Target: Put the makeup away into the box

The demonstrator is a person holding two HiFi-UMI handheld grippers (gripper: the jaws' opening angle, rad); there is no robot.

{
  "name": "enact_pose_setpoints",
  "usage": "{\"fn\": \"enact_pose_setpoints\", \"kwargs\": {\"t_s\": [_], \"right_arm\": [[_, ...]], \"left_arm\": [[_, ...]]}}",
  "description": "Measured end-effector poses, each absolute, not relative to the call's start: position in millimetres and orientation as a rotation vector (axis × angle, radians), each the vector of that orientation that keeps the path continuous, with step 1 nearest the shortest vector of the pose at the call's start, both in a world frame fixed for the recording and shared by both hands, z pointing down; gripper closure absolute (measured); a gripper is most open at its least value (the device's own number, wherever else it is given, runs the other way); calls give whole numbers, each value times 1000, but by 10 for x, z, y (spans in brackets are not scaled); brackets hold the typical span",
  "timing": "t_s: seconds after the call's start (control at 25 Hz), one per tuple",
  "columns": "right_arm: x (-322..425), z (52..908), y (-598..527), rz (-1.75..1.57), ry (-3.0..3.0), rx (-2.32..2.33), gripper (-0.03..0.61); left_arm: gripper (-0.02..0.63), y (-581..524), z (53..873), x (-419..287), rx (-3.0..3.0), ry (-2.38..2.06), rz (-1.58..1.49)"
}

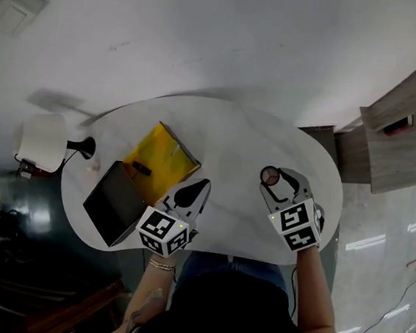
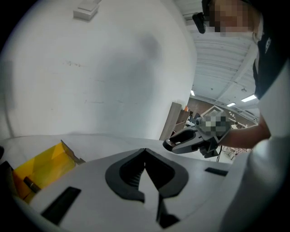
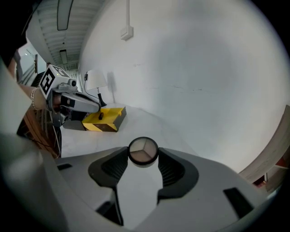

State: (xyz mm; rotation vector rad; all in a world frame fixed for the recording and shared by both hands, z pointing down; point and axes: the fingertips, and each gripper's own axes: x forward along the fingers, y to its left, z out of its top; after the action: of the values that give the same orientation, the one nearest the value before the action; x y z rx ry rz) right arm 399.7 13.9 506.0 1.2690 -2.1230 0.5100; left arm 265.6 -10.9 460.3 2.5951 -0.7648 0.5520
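A round compact (image 1: 269,176) with three powder shades (image 3: 143,151) is pinched between the pads of my right gripper (image 1: 274,179), held above the right part of the white oval table (image 1: 234,131). An open yellow box (image 1: 162,156) lies on the table's left half, with a small dark makeup item (image 1: 141,168) inside it. Its black lid (image 1: 111,201) rests beside it. My left gripper (image 1: 200,186) hovers just right of the box, its jaws together and empty. The box (image 3: 106,118) and left gripper (image 3: 90,106) also show in the right gripper view.
A white-shaded lamp (image 1: 43,141) on a black base stands at the table's left edge. A plain white wall (image 1: 207,36) runs behind the table. Wooden shelving (image 1: 407,131) stands to the right, and dark furniture (image 1: 7,252) sits at the lower left.
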Motion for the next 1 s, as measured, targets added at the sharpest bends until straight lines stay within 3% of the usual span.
{"fn": "enact_pose_setpoints", "kwargs": {"t_s": [0.6,1.0], "right_arm": [[3074,4652,18,366,-2233,1085,354],[1792,4529,-331,325,-2280,989,354]], "left_arm": [[601,-61,4467,1691,2539,-943,370],[601,-148,4337,492,2507,-976,361]]}}
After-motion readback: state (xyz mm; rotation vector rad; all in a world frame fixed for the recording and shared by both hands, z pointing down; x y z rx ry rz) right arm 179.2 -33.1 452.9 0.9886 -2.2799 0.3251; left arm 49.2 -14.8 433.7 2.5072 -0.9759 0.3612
